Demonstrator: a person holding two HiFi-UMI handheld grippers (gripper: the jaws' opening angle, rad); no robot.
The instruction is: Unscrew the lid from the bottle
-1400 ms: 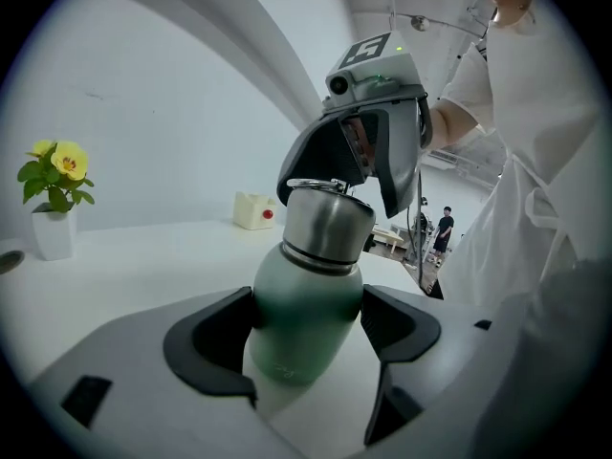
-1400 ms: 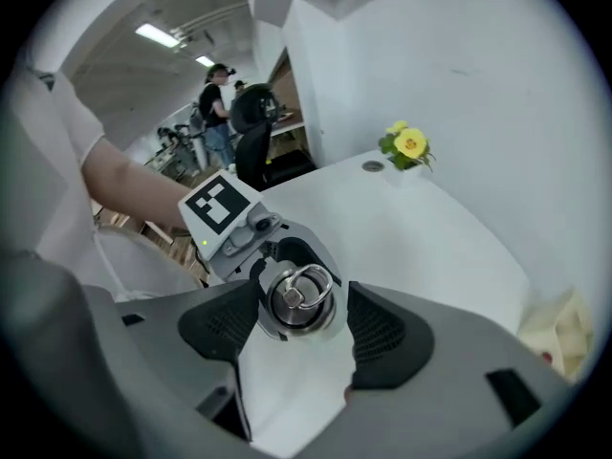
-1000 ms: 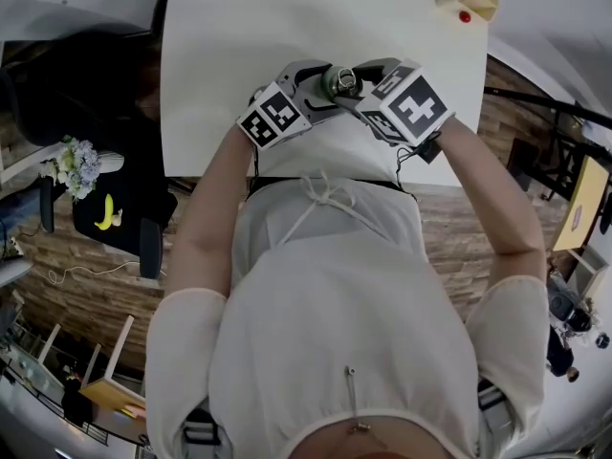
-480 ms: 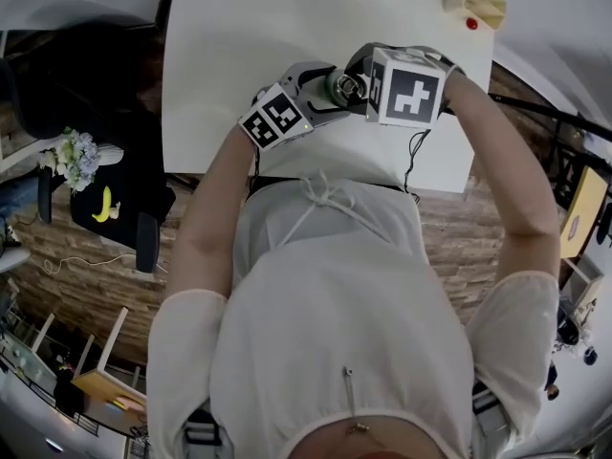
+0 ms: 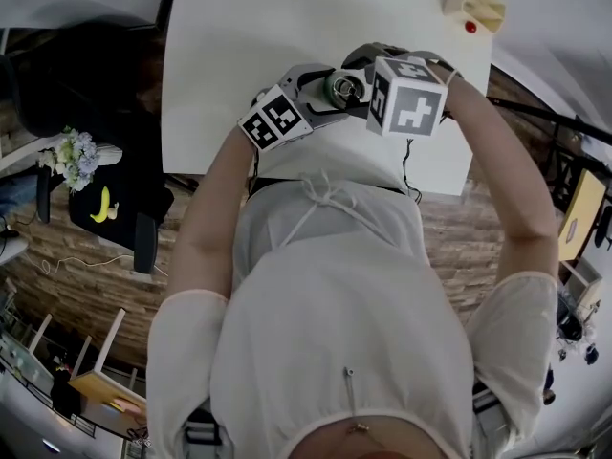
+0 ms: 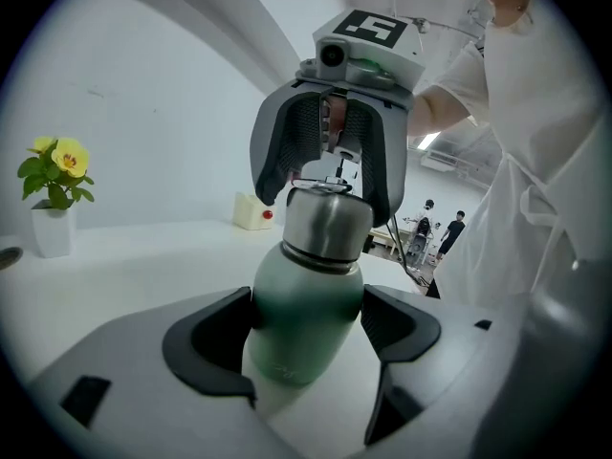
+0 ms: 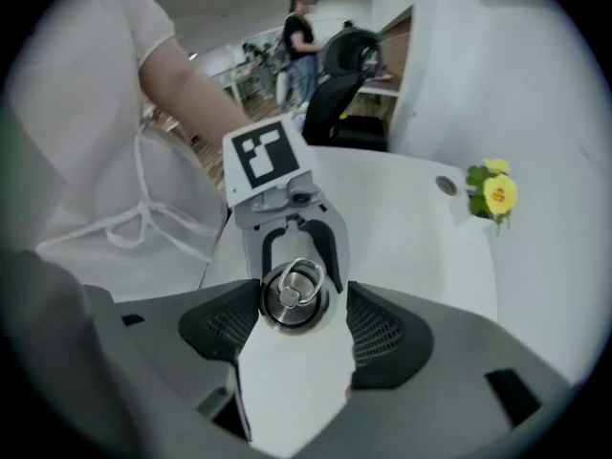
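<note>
A green bottle (image 6: 304, 295) with a steel lid (image 6: 325, 220) stands over the white table (image 5: 239, 36). My left gripper (image 6: 308, 340) is shut on its green body, one pad on each side. My right gripper (image 7: 292, 331) points down over the top with the ringed lid (image 7: 294, 296) between its jaws. Those jaws have just been opening, and a narrow gap shows beside the lid. In the head view both grippers meet at the lid (image 5: 342, 87), close to the table's near edge.
A yellow flower in a white pot (image 6: 53, 204) stands at the far left of the table. A cream box with a red button (image 5: 473, 3) sits at the far right corner. My torso is close behind the near table edge (image 5: 316, 182).
The right gripper has rolled round above the lid, its marker cube showing another face and the forearm swinging out to the right. The left gripper and bottle have stayed put.
</note>
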